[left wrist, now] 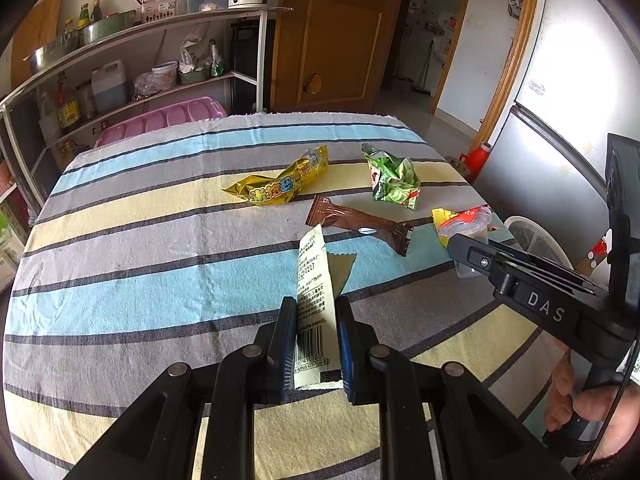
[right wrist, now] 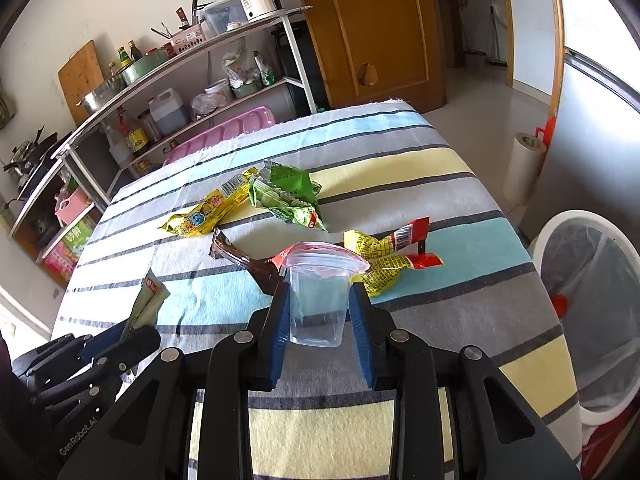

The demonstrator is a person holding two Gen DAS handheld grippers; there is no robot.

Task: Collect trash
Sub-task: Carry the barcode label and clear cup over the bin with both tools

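My left gripper (left wrist: 314,312) is shut on a pale cream wrapper (left wrist: 314,292) with a barcode, held above the striped tablecloth (left wrist: 140,248); it also shows in the right wrist view (right wrist: 146,308). My right gripper (right wrist: 318,300) is shut on a clear plastic cup (right wrist: 318,300) with a peeled lid. On the table lie a yellow wrapper (left wrist: 280,184), a green wrapper (left wrist: 394,180), a brown wrapper (left wrist: 360,226) and a yellow-red wrapper (right wrist: 396,256).
A white mesh bin (right wrist: 592,320) stands on the floor off the table's right edge. A shelf rack (left wrist: 120,68) with bottles, bowls and a kettle stands behind the table. A wooden door (left wrist: 340,32) and a fridge (left wrist: 560,120) are beyond.
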